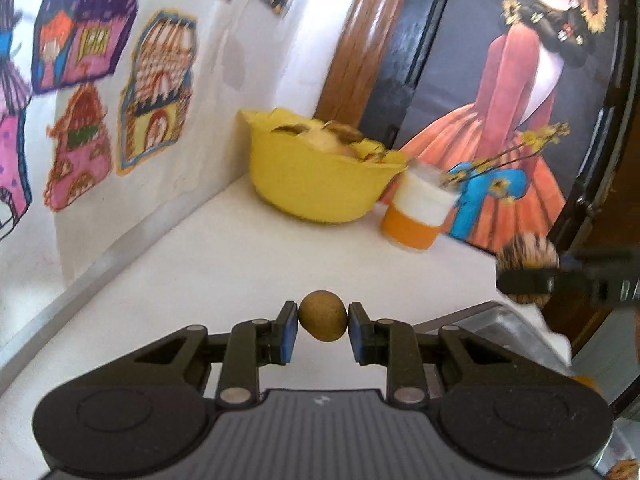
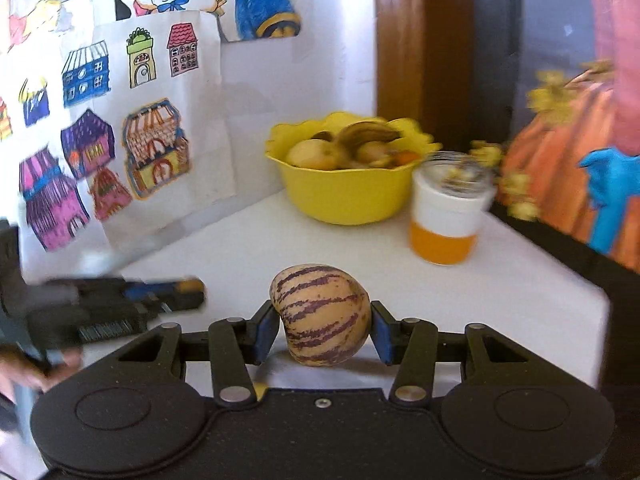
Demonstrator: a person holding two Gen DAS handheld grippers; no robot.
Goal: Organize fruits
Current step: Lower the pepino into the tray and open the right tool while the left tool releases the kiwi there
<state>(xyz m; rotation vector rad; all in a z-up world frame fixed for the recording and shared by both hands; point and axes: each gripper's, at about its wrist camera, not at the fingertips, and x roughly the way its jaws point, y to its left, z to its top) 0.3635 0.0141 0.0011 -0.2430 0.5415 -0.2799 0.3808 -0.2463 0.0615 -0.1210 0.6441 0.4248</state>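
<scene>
Bowl already part filled, with left gripper jaws clamped on small brown fruit, right gripper jaws on striped fruit, both undelivered.

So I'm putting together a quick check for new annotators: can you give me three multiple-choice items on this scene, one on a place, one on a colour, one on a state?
1. Where does the orange-and-white jar stand?
A. Inside the bowl
B. Beside the yellow bowl, on the white surface
C. In a gripper

2. What colour are the stripes on the fruit in the right gripper?
A. Purple
B. Green
C. Blue

3. What is the left gripper doing?
A. Open, holding nothing
B. Shut on the jar
C. Shut on a small round brown fruit

Answers: 1 B, the jar stands against the bowl's side. 2 A, the striped fruit is cream with purple streaks. 3 C, both pads press the brown fruit.
</scene>
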